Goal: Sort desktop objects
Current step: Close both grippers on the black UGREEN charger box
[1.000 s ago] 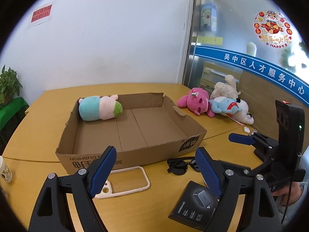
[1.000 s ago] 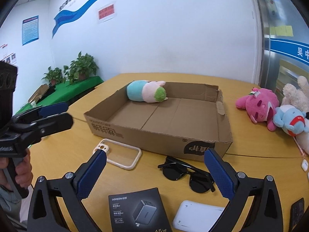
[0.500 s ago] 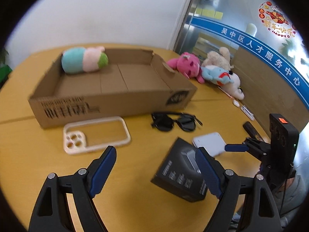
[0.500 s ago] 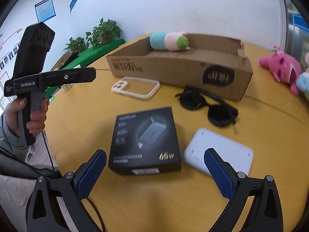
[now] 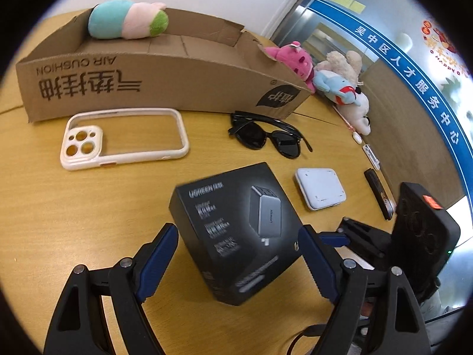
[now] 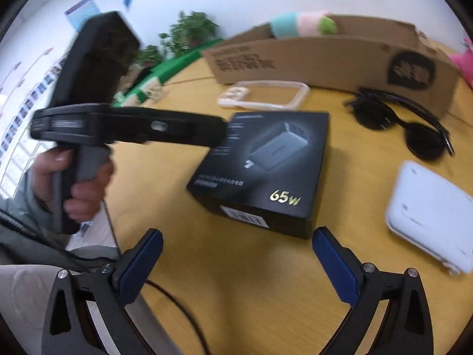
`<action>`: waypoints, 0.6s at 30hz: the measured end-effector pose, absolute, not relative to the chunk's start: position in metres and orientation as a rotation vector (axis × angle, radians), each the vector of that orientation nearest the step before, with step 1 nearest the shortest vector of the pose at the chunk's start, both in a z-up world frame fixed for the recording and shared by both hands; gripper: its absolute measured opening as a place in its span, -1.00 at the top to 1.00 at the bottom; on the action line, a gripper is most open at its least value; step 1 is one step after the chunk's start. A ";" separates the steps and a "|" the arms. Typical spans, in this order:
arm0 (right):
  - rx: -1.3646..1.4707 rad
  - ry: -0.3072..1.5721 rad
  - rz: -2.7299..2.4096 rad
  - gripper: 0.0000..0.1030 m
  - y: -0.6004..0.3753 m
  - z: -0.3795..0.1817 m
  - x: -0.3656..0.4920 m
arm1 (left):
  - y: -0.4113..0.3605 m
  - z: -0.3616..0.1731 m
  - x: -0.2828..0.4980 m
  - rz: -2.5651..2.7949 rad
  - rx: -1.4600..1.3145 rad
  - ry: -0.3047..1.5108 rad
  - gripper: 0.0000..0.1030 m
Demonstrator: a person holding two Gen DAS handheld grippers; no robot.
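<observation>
Left wrist view centres on the black cardboard charger box [image 5: 236, 230], lying flat on the yellow wooden tabletop [image 5: 74, 222] and now reaching in between the blue pads of the left hand-held gripper [image 5: 238, 263], whose jaws stand spread and touch nothing. A second ago this view looked level over the open brown cardboard carton [image 5: 165, 85]; it has since tipped down and closed in on the box, so a grasp of the box looks to be the step in hand. From the box, the cream phone case [image 5: 124, 139] lies at ten o'clock, the black sunglasses [image 5: 266, 136] at one o'clock, the white flat pack [image 5: 320, 188] at two o'clock. A turquoise-and-pink plush roll [image 5: 127, 19] rests in the carton's far corner. In the right wrist view the right hand-held gripper [image 6: 236, 263], jaws also spread and empty, has dropped toward the same box from its near edge. That view is motion-blurred; the left tool hides the box's far-left corner, and the white pack is cut by the frame's edge.
</observation>
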State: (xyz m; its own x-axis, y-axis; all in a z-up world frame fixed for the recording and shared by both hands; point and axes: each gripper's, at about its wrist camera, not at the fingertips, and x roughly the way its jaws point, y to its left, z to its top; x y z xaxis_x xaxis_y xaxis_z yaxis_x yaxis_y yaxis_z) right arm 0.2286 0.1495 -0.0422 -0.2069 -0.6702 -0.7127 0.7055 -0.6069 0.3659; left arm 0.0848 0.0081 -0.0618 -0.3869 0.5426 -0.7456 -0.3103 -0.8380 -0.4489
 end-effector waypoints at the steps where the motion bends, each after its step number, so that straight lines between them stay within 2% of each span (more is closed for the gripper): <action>1: 1.089 0.059 -1.939 -0.98 0.149 -0.040 0.229 | 0.005 -0.063 0.084 2.234 -1.330 -0.336 -0.61; 7: 1.152 0.070 -2.054 -0.99 0.155 -0.051 0.200 | 0.000 -0.075 0.073 2.192 -1.346 -0.397 -0.57; 10: 1.126 0.044 -1.963 -0.98 0.135 -0.052 0.199 | 0.004 -0.082 0.067 2.157 -1.377 -0.396 -0.34; 12: 1.100 -0.003 -1.906 -1.00 0.129 -0.050 0.199 | 0.001 -0.084 0.065 2.178 -1.402 -0.371 -0.29; 14: 1.083 -0.039 -1.884 -0.98 0.133 -0.047 0.195 | -0.011 -0.085 0.062 2.160 -1.393 -0.434 -0.14; 15: 1.087 -0.029 -1.909 -0.99 0.136 -0.048 0.193 | -0.014 -0.086 0.060 2.163 -1.394 -0.455 -0.13; 18: 1.142 0.078 -1.989 -0.99 0.138 -0.056 0.186 | -0.026 -0.095 0.052 2.170 -1.416 -0.527 -0.38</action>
State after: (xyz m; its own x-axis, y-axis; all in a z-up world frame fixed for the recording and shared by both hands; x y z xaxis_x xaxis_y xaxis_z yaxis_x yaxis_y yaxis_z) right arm 0.1864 0.1377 -0.0559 -0.2506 -0.6213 -0.7425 0.6774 -0.6604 0.3240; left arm 0.0524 -0.0256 -0.0949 -0.3401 0.5919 -0.7307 -0.1905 -0.8043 -0.5629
